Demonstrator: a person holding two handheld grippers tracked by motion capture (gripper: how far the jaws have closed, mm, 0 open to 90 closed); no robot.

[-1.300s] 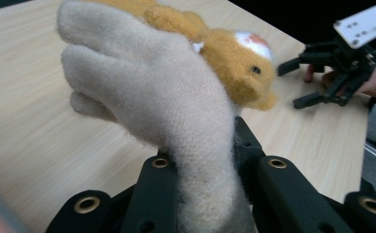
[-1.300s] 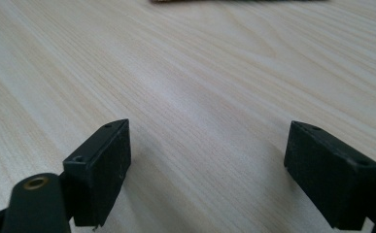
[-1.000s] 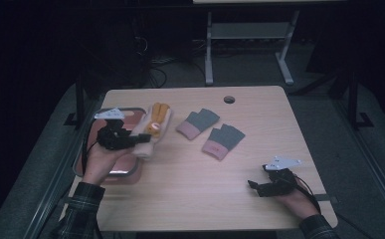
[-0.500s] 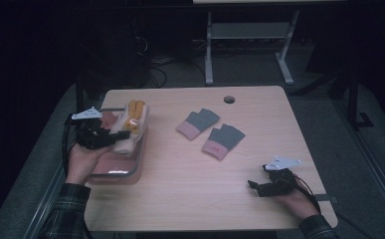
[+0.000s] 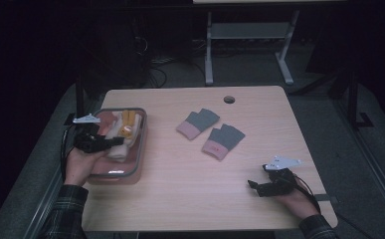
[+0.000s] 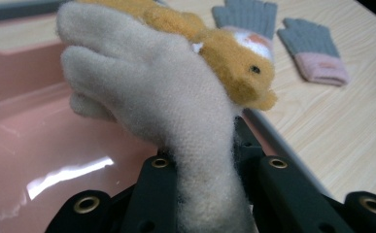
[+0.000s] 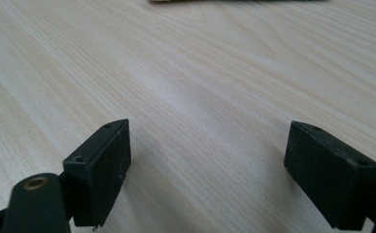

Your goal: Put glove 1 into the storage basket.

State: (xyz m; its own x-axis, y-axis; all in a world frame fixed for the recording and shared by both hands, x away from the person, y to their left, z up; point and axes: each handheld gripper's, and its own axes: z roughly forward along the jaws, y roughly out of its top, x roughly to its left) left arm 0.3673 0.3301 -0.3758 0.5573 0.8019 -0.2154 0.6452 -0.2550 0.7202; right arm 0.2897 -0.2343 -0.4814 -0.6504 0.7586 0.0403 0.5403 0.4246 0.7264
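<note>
A cream glove (image 6: 166, 97) with an orange animal face (image 6: 234, 63) is pinched at its cuff by my left gripper (image 5: 111, 143), shut on it over the pink tray (image 5: 130, 172) at the table's left edge. In the left gripper view the glove stands up between the jaws above the tray's pink floor (image 6: 25, 145). Two grey gloves with pink cuffs (image 5: 198, 123) (image 5: 223, 141) lie flat at the table's middle. My right gripper (image 5: 253, 186) rests low near the front right of the table, open, with bare wood between its fingers (image 7: 103, 165).
The pink tray has a grey rim and holds more cream and orange fabric (image 5: 125, 119) at its far end. A round cable hole (image 5: 229, 99) sits near the table's far edge. A metal stand (image 5: 249, 35) and cables lie on the floor beyond.
My left gripper has carried the cream glove leftward and down from the table beside the tray to over the tray. The right gripper has stayed in place.
</note>
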